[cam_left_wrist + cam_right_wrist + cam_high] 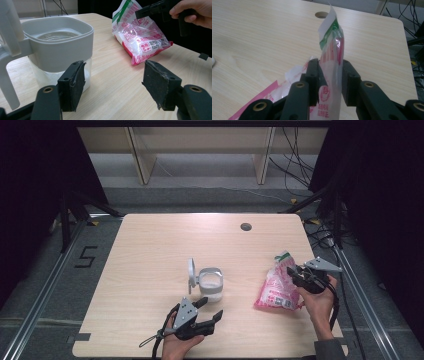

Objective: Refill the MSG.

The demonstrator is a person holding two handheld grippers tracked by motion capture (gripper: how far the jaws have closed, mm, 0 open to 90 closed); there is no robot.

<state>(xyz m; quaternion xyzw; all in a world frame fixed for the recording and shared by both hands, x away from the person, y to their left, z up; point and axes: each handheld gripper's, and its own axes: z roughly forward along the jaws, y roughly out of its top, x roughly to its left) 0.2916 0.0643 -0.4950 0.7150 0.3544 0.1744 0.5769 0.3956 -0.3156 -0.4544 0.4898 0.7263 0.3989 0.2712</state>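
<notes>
On the table (150, 245), the container (211, 283) stands left of the bag (276, 287), apparently apart.

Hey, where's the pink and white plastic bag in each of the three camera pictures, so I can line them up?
High view: the bag lies right of centre on the table, at the right gripper.
Left gripper view: upper middle to right, behind the white container.
Right gripper view: centre, its top standing up between the jaws.
Shared landmark: the light wooden table.

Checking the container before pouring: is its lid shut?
No: the lid stands upright at the side of the container, whose top is open.
</notes>
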